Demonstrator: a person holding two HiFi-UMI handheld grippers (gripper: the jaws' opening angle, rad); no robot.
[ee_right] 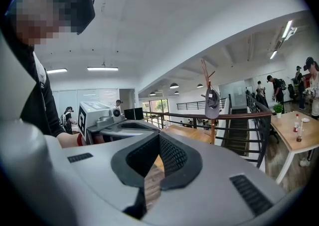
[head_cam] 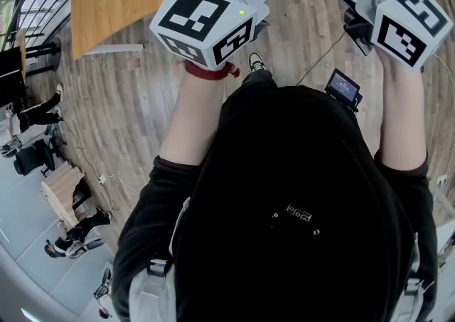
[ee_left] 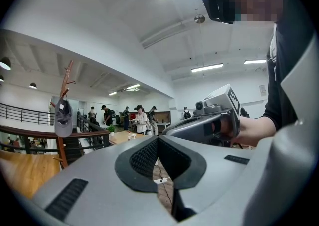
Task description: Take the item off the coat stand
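Both claws are shut with nothing between the pads. The left claw (ee_left: 158,139) and the right claw (ee_right: 159,136) each show jaws together and empty, held out ahead, side by side.

Item = grey cap (ee_right: 213,104), hanging high on the wooden coat stand (ee_right: 205,73). The stand is well apart from both claws, over by the dark railing (ee_right: 239,116). I cannot tell which side of the rail its foot stands on. The cap is untouched; I judge the task to be at the approach only.

Risks from here:
- If the claws arrive shut, they would nudge the cap or the stand instead of gripping. Open them before the reach.
- The cap is soft cloth on an angled arm of the stand. A sideways or downward pull could snag it and rock the thin stand, so lift up and off.
- Pinching only a fold of fabric could let the cap slip and drop, possibly past the railing.
- A cable (head_cam: 321,54) lies across the wood floor (head_cam: 135,100) ahead, a trip hazard on the walk over.
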